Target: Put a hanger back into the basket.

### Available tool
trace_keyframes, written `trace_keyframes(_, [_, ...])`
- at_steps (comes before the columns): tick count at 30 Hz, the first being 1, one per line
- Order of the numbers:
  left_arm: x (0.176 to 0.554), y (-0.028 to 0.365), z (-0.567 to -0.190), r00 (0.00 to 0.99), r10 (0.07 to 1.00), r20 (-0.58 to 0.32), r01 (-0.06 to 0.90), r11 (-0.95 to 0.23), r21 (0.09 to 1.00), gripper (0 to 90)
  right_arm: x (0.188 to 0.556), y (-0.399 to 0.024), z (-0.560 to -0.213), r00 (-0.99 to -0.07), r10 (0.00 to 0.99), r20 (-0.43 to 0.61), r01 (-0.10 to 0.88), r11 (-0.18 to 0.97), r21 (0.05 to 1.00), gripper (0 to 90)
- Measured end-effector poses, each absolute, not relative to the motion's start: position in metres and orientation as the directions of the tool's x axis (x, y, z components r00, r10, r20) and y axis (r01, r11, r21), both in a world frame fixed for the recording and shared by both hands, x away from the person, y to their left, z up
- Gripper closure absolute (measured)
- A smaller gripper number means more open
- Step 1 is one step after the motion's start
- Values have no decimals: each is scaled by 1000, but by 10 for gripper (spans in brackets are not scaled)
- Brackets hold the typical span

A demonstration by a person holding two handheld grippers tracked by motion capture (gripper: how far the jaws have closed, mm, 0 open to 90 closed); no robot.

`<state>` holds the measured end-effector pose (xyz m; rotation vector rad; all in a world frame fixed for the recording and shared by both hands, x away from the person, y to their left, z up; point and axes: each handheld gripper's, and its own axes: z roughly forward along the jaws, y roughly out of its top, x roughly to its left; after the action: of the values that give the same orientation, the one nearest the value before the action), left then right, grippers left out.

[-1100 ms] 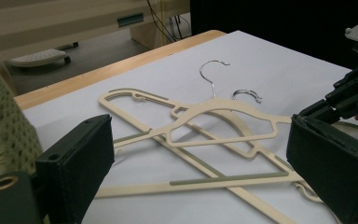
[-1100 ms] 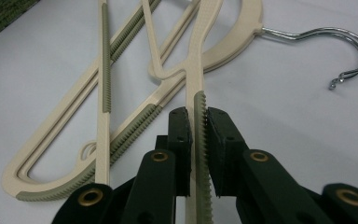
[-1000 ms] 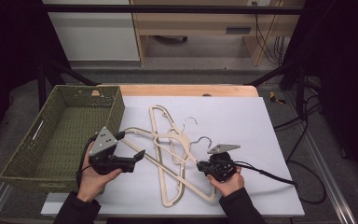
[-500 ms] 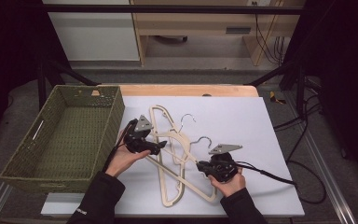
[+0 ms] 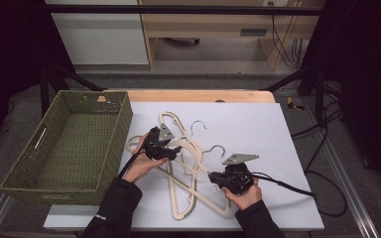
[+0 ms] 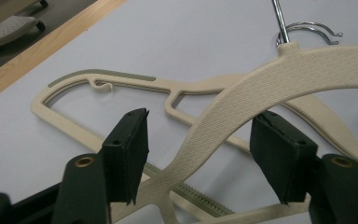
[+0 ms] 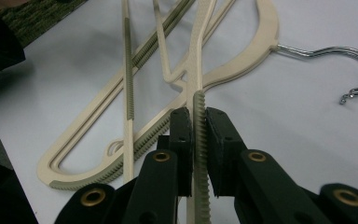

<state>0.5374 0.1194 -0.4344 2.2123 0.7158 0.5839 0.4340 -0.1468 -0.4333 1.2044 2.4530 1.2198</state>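
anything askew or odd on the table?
The cream plastic hangers lie crossed in a tangled pile on the white board, hooks pointing different ways, beside the green woven basket. No damage visible.

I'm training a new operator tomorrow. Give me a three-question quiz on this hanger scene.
1. True or false: the right gripper is shut on a hanger.
2. What stands left of the white mat? A) green woven basket B) metal tray C) cardboard box
3. Does the left gripper already clamp the textured hanger arm?

Key
1. True: its fingers press the ridged edge from both sides.
2. A, the basket.
3. No. Its fingers have just been closing with the arm between them, but gaps remain on both sides.
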Motion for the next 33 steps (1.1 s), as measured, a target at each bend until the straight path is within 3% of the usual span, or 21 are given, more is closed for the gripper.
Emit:
trace_keyframes(9, [525, 124, -418, 747, 648, 151, 307, -537, 785, 323, 432, -148, -430, -681, 698, 222, 586, 337, 737, 835])
trace_keyframes(15, [521, 133, -411, 743, 660, 112, 352, -527, 774, 279, 431, -148, -427, -693, 684, 227, 577, 338, 744, 839])
trace_keyframes(21, [511, 139, -397, 743, 669, 17, 341, -401, 850, 274, 430, -147, -427, -691, 683, 236, 583, 333, 742, 839])
trace_keyframes(24, [506, 128, -386, 738, 673, -45, 337, -311, 889, 311, 431, -147, -427, -697, 679, 231, 576, 338, 745, 839])
trace_keyframes(28, [507, 118, -384, 728, 682, -61, 351, -296, 888, 386, 431, -147, -427, -699, 677, 231, 575, 339, 745, 839])
trace_keyframes(33, [517, 103, -390, 710, 702, -55, 394, -332, 857, 608, 429, -146, -426, -703, 671, 236, 577, 343, 742, 840])
